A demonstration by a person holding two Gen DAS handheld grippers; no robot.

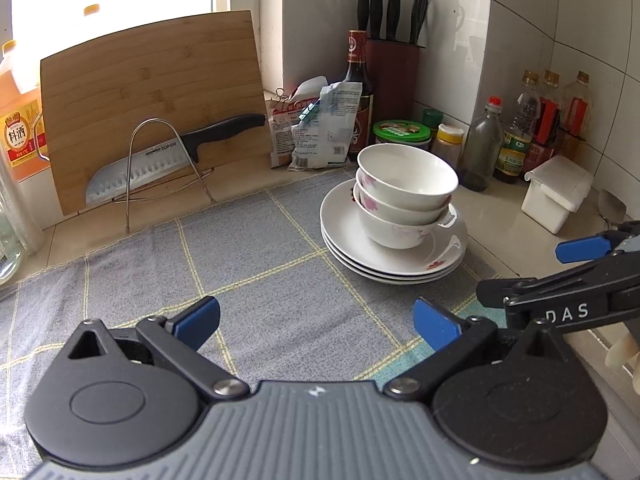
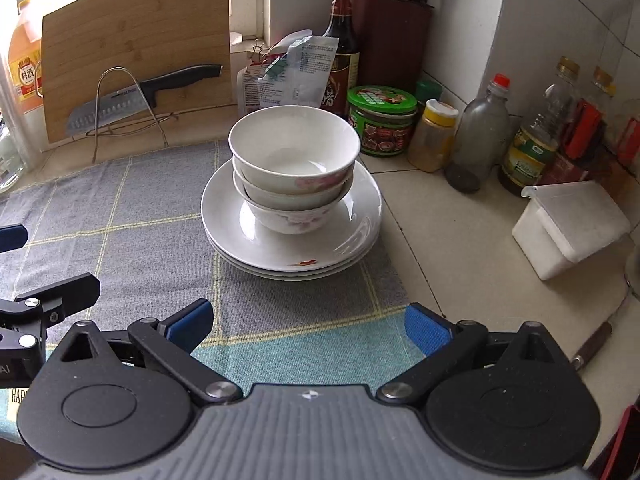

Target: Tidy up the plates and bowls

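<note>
Three white bowls with pink flower prints (image 1: 406, 192) (image 2: 294, 168) sit nested on a stack of three white plates (image 1: 352, 240) (image 2: 224, 216), at the right edge of a grey checked cloth (image 1: 256, 264) (image 2: 132, 216). My left gripper (image 1: 316, 322) is open and empty, low over the cloth, in front and left of the stack. My right gripper (image 2: 308, 322) is open and empty, in front of the stack. Its blue fingertip also shows at the right edge of the left wrist view (image 1: 584, 249).
A bamboo cutting board (image 1: 152, 100) and a knife (image 1: 160, 160) in a wire rack stand at the back left. Sauce bottles, jars, packets and a knife block (image 1: 394, 76) line the back wall. A white lidded box (image 2: 572, 228) sits on the right counter.
</note>
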